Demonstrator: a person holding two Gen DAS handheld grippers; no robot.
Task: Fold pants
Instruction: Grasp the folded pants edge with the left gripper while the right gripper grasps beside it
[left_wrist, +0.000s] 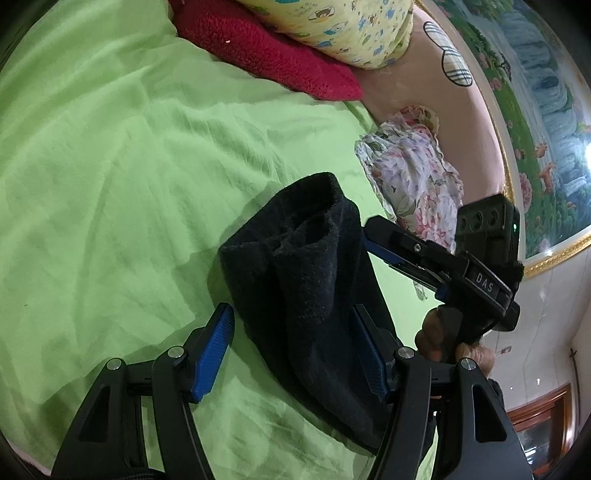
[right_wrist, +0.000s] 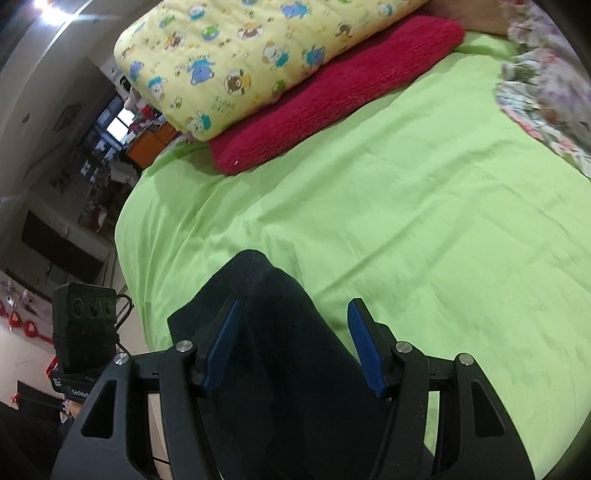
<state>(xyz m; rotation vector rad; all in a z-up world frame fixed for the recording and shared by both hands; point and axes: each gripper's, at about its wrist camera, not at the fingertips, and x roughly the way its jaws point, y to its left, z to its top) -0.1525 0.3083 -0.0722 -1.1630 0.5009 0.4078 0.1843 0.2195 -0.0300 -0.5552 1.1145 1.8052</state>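
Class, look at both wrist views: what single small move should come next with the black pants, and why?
Probably close the left gripper on the black pants. Its blue fingers stand open on either side of the cloth bundle on the green sheet, gripping nothing; the right gripper is open too.

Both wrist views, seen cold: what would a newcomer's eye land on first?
The dark fleecy pants, bunched on the bright lime-green bedsheet, lie between the open blue-padded fingers of the left gripper and the right gripper. Behind them, a yellow cartoon-print quilt rests on a crimson fuzzy blanket at the far side of the bed. A floral pastel cloth lies crumpled at the sheet's edge.
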